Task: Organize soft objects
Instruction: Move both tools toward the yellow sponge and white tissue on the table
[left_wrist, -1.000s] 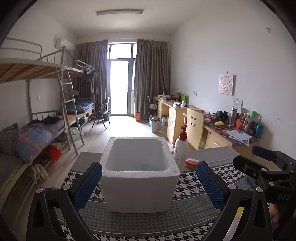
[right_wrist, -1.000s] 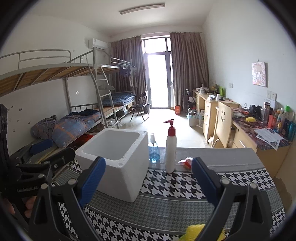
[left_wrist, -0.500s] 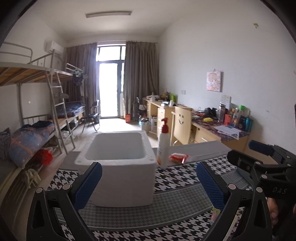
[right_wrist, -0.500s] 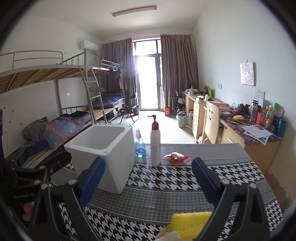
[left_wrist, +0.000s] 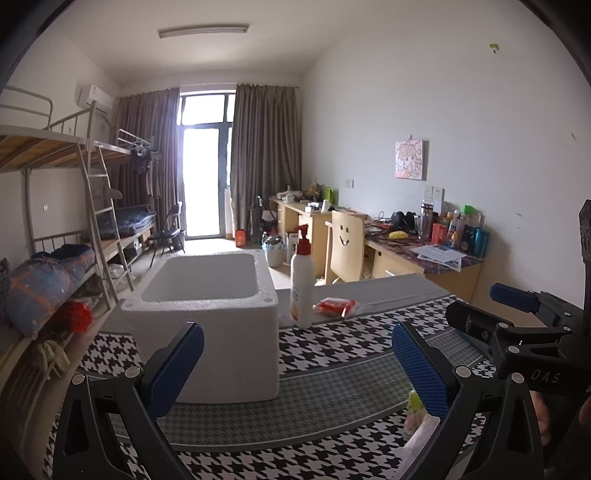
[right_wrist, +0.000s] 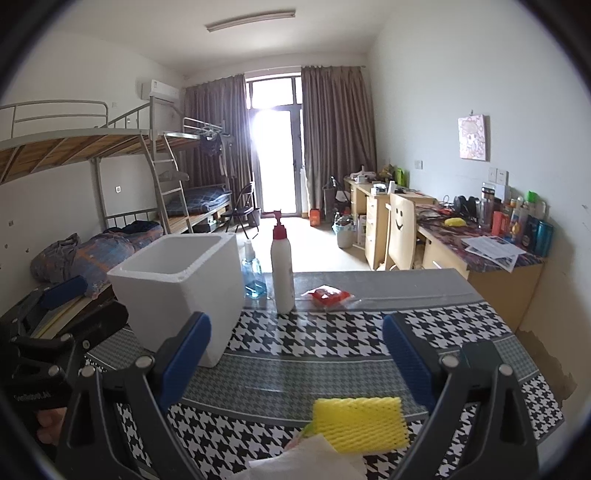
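Observation:
A white foam box (left_wrist: 207, 317) (right_wrist: 177, 291) stands open-topped on the houndstooth tablecloth. In the right wrist view a yellow foam net sleeve (right_wrist: 360, 424) lies near the front edge, with a white soft cloth (right_wrist: 306, 458) beside it. My right gripper (right_wrist: 295, 354) is open just above and behind the sleeve, holding nothing. My left gripper (left_wrist: 297, 365) is open too, in front of the box, empty. In the left wrist view a corner of the soft pile (left_wrist: 415, 413) shows by the right finger. The right gripper also appears at the right edge there.
A white pump bottle with a red top (right_wrist: 282, 266) (left_wrist: 302, 280), a blue spray bottle (right_wrist: 253, 273) and a red packet (right_wrist: 327, 295) (left_wrist: 334, 306) stand along the table's far side. Beyond are bunk beds (right_wrist: 110, 184), desks and a chair (right_wrist: 400, 229).
Both grippers have drawn back and swung right. The foam box has slid left in both views, and the yellow sleeve and white cloth have come into sight below the right gripper.

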